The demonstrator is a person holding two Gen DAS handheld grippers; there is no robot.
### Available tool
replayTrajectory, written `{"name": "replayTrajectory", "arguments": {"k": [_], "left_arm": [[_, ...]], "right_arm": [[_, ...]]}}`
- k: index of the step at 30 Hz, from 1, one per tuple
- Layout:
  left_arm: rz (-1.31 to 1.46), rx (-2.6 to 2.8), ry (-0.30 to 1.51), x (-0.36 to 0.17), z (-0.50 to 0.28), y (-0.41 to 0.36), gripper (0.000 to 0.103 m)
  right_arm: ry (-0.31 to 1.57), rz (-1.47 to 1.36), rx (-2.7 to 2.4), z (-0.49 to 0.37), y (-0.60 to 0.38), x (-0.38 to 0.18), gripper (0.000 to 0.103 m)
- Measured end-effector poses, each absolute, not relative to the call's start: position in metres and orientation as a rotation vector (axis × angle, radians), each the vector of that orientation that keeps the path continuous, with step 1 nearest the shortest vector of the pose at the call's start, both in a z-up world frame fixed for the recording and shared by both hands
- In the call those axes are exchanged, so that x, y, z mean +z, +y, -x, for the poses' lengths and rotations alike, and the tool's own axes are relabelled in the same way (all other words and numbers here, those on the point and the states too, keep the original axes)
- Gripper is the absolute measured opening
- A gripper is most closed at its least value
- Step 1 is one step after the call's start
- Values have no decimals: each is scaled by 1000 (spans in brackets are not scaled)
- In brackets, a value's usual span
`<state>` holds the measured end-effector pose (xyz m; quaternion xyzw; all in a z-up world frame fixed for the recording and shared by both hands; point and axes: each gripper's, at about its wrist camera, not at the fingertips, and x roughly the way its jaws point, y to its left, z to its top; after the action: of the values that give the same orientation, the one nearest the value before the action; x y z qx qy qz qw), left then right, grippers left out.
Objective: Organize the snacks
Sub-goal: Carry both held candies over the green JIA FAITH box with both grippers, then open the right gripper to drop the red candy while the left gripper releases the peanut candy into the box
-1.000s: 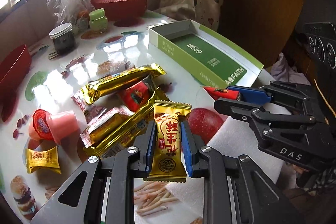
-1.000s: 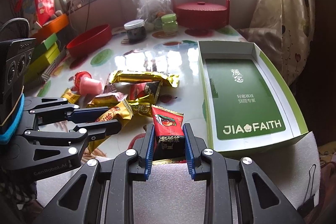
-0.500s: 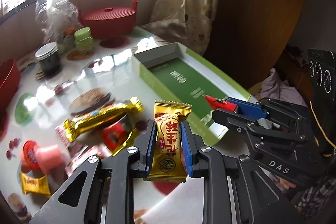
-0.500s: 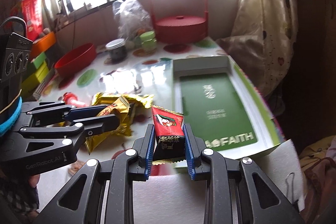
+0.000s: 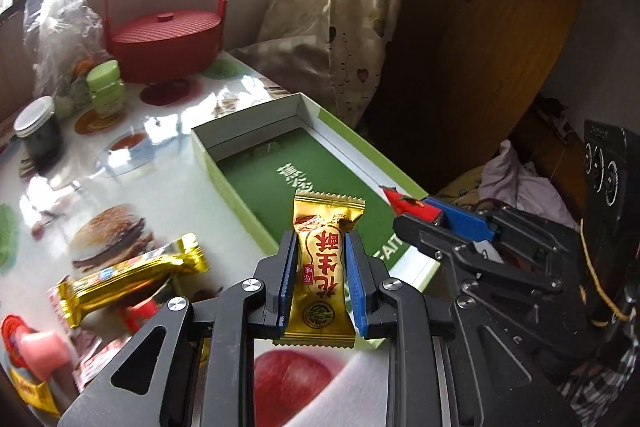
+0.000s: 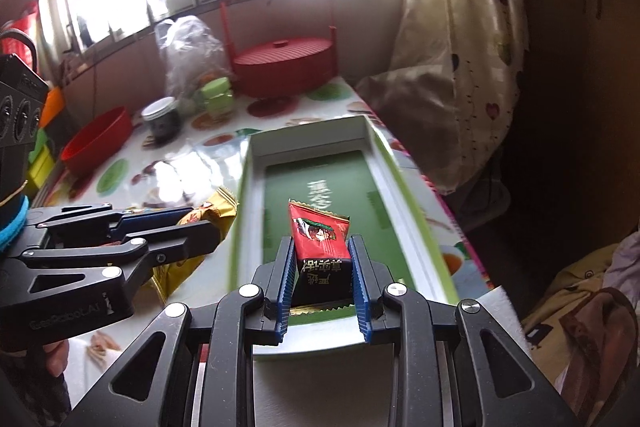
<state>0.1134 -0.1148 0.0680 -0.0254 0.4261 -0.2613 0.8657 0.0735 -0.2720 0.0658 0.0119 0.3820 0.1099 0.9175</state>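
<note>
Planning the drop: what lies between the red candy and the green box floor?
Nothing: the right wrist view shows the red candy, clamped in the right gripper, over the bare box floor.

red bowl partly hidden, snack pile blurred

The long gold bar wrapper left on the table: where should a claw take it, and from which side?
Grip the long gold bar wrapper across its narrow width near mid-length, coming down from above. It lies flat and slanted on the table, so the pads should straddle its long edges. The crimped end toward the green box is probably too thin to hold well.
</note>
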Motion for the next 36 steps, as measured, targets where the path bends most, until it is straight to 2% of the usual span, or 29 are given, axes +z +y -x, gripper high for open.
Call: {"name": "replayTrajectory", "arguments": {"k": [18,31,36], "left_arm": [[74,-536,982,35,-140,-144,25],[76,-534,1010,30,-143,-146,26],[82,-532,1015,29,-144,-146,27]], "right_arm": [[849,-14,165,-99,-290,34,25],[866,4,147,-102,-289,26,26],[865,1,139,-101,-289,25,29]]}}
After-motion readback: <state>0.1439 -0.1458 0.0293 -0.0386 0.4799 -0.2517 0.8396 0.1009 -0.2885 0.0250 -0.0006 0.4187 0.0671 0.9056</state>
